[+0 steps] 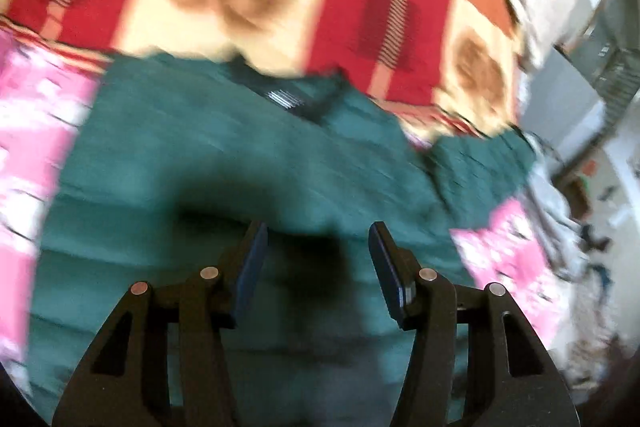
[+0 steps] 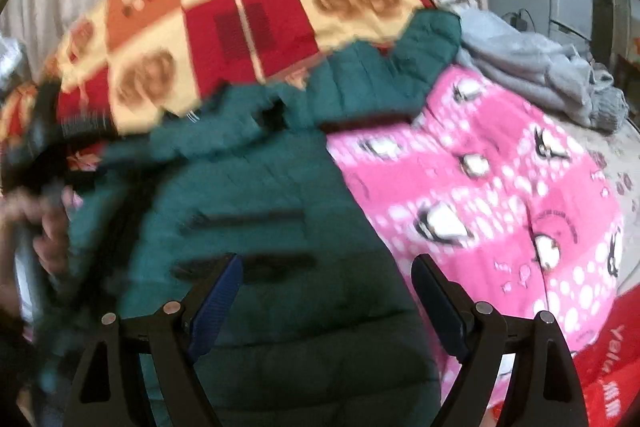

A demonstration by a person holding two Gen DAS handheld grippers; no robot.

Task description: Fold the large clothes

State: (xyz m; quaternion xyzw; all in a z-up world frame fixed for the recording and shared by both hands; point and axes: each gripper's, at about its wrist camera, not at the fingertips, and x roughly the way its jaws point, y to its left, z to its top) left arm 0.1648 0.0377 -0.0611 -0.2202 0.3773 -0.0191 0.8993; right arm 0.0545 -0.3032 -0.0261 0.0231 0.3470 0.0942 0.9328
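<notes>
A dark green quilted jacket (image 1: 224, 155) lies spread on a bed, its dark collar with a white label (image 1: 286, 97) toward the far side. My left gripper (image 1: 318, 227) is open and empty, hovering just above the jacket's middle. In the right wrist view the same jacket (image 2: 256, 195) fills the lower left, with two dark pocket slits. My right gripper (image 2: 326, 261) is open and empty above the jacket's lower part, near its right edge. Both views are blurred by motion.
A pink penguin-print blanket (image 2: 500, 187) covers the bed under the jacket. A red, orange and cream patterned quilt (image 2: 248, 11) lies beyond it. Grey clothes (image 2: 540, 71) are piled at the right. A hand (image 2: 44, 223) shows at the left edge.
</notes>
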